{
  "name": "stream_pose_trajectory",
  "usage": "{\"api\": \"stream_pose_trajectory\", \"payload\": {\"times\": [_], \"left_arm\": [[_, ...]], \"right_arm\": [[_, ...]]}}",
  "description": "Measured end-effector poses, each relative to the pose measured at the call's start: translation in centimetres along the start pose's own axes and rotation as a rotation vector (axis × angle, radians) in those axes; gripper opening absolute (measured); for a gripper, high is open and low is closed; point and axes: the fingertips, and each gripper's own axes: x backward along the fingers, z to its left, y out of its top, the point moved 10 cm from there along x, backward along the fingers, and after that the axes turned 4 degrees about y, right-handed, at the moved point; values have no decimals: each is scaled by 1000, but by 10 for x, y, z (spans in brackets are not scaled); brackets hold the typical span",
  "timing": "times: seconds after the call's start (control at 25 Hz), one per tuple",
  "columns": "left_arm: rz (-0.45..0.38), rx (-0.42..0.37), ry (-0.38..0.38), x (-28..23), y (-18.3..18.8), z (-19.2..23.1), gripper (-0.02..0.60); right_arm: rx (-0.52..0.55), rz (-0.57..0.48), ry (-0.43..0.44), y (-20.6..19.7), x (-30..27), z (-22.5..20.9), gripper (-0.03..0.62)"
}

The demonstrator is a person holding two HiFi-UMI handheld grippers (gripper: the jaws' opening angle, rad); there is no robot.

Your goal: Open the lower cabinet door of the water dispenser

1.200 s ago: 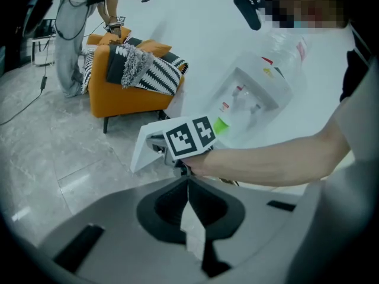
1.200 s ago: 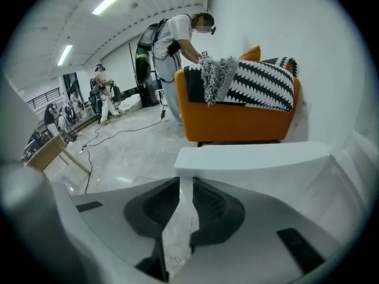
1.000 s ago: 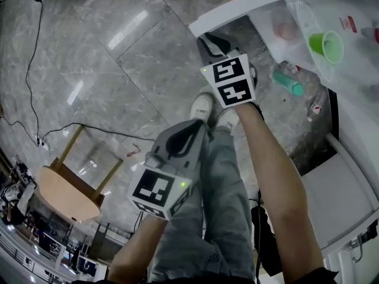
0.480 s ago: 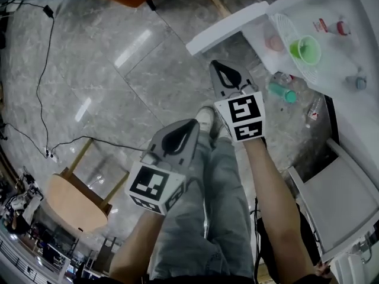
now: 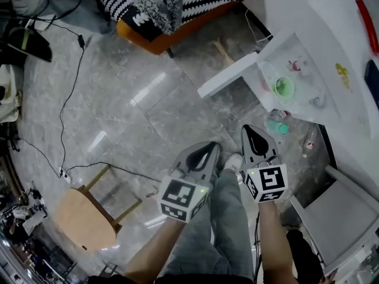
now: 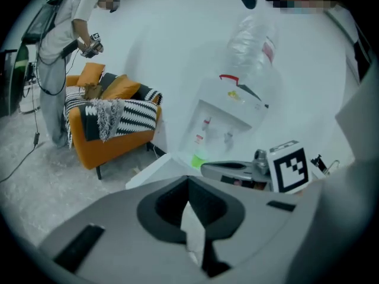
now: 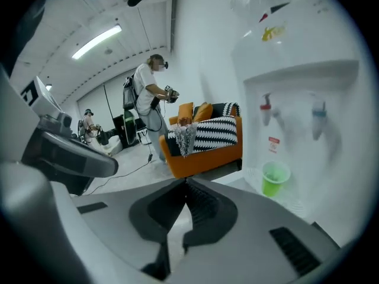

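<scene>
My right gripper point(image 5: 249, 129), jaws closed and empty, sits nearer than my closed left gripper point(image 5: 213, 147) to the flat white lower cabinet door point(image 5: 234, 76) of the white water dispenser point(image 5: 314, 52). The door lies ahead of both tips and looks already swung open.

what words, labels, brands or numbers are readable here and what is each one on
No text is readable in any view.
Red and white sticker on the water dispenser front: too blurred to read.
Yellow mark on the dispenser's top: too blurred to read.
Label on the water bottle: too blurred to read.
Marker cubes: square patterns only, no words.
</scene>
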Motion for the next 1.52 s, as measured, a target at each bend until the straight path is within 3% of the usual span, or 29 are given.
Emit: {"api": "stream_pose_trajectory", "payload": {"times": [0.12, 0.32, 0.72, 0.96, 1.16, 1.52], "left_arm": [[-40, 7, -35, 9, 17, -26, 11], [-134, -47, -57, 34, 72, -57, 11], [-312, -167, -117, 98, 173, -134, 11], [-358, -214, -158, 133, 206, -177, 11], [-480, -324, -80, 163, 228, -208, 11], [-568, -374, -81, 184, 260, -247, 11]], "right_arm": [[-24, -33, -19, 20, 45, 4, 11], [-34, -143, -59, 78, 94, 17, 11], [66, -368, -148, 198, 212, 41, 11], [91, -464, -216, 234, 275, 52, 11], [114, -537, -269, 258, 313, 63, 11], [152, -609, -299, 280, 349, 71, 11]]}}
